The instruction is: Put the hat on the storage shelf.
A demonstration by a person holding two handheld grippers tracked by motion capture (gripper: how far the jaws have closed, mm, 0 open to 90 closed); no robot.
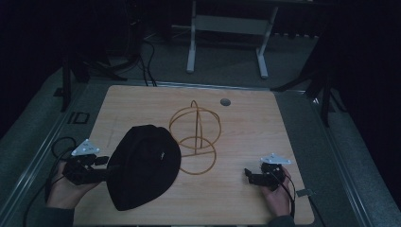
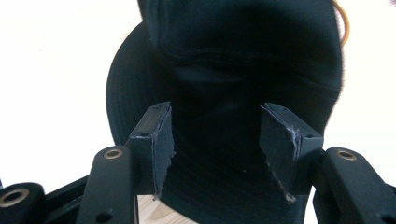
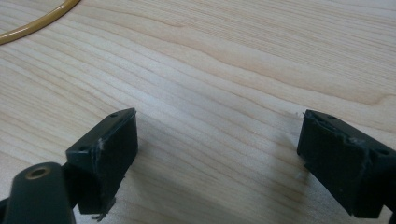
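Right next to the black hat (image 1: 144, 165), on its left edge, sits the left hand-held gripper (image 1: 100, 161), and that's the relation that matters here. Jaws are spread apart with the brim between them in the left gripper view, pads (image 2: 159, 144) not squeezing yet as far as I can tell, so released. The hat (image 2: 233, 93) lies on the tabletop (image 1: 246, 198) just left of the yellow wire frame (image 1: 196, 137), touching or overlapping its base ring. Its long axis runs diagonally, from near-left up toward the frame. The right hand-held gripper (image 1: 253, 176) is well off to the hat's right, jaws wide over bare wood, holding nothing. My guess is the left one does the grabbing.
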